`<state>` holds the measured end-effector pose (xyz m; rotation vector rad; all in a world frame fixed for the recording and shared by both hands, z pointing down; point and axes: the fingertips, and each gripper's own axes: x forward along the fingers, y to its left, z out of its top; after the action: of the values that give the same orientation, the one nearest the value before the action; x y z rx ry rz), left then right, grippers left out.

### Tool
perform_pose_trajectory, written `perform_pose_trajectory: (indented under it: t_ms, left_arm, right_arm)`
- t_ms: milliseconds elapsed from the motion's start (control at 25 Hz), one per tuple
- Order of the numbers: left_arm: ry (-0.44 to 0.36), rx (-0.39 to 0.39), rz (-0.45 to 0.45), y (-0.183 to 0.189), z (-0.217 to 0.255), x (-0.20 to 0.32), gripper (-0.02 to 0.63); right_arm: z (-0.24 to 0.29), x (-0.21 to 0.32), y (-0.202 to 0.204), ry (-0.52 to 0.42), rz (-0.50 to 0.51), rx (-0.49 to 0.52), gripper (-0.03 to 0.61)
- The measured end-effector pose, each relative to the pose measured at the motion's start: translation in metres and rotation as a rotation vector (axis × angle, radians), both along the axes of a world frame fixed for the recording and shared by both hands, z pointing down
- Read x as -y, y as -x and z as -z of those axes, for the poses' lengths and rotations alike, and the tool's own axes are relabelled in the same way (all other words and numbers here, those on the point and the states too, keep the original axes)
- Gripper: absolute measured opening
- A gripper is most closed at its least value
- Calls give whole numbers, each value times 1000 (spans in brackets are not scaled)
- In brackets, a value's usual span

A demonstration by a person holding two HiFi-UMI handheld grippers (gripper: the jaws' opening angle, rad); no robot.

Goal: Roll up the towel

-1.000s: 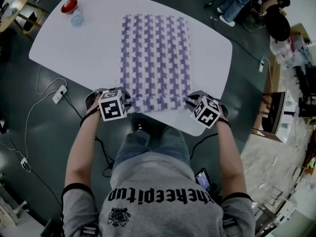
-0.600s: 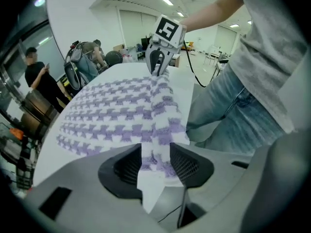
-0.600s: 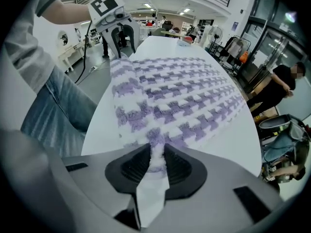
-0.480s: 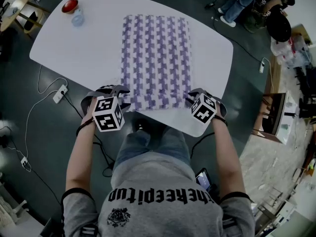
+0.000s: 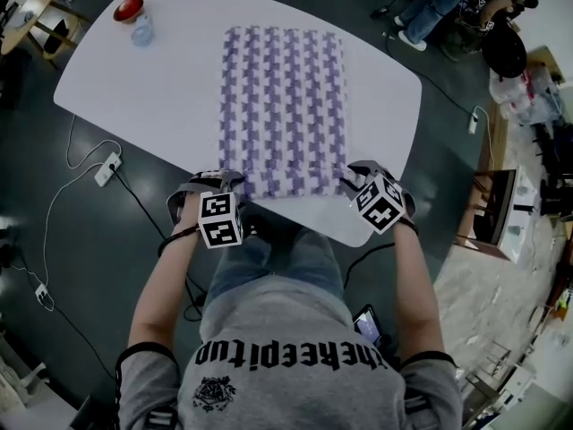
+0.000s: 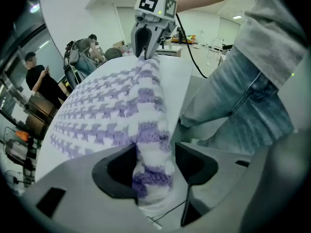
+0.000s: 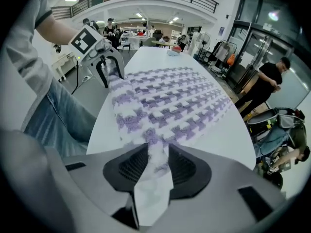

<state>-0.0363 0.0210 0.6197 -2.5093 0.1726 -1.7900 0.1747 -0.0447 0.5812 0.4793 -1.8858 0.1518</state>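
Observation:
A purple-and-white checked towel [image 5: 282,106] lies flat on the white table [image 5: 170,88], its near edge turned up into a small roll. My left gripper [image 5: 215,179] is at the towel's near left corner. Its jaws have just been opening, and the rolled edge [image 6: 146,125] sits loosely between them, with a gap at the right pad. My right gripper [image 5: 354,176] is at the near right corner. Its jaws have also just been opening, but its pads still pinch the towel corner [image 7: 155,174]. Each gripper shows in the other's view: the right gripper [image 6: 146,47] and the left gripper [image 7: 109,69].
A red bowl [image 5: 125,10] and a clear cup [image 5: 141,32] stand at the table's far left corner. My legs are against the near table edge. A power strip [image 5: 106,170] with cables lies on the floor to the left. People sit beyond the far right.
My left gripper drew back to the left, then came in again to the towel's near left corner, with its jaws wider. The right gripper has barely shifted.

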Motion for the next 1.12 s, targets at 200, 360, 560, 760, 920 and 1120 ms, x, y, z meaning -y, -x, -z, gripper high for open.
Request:
perform_pose_trajectory:
  t_ms: [200, 360, 560, 760, 920, 1120]
  left_arm:
    - [-5, 5, -1, 3, 4, -5, 230]
    - [-11, 6, 1, 3, 14, -7, 218]
    - [-22, 20, 2, 4, 18, -4, 184]
    - [-9, 15, 9, 5, 4, -2, 108]
    - [43, 7, -18, 4, 8, -2, 95]
    - [142, -11, -58, 7, 17, -2, 95]
  right_arm:
    - [29, -12, -4, -107, -15, 20, 121]
    - [33, -40, 6, -79, 92, 2, 161]
    - [-4, -44, 4, -123, 235, -196, 179]
    - [-32, -44, -1, -91, 241, -226, 73]
    - [-26, -46, -2, -43, 237, -198, 48]
    - [-13, -48, 1, 61, 254, -159, 48]
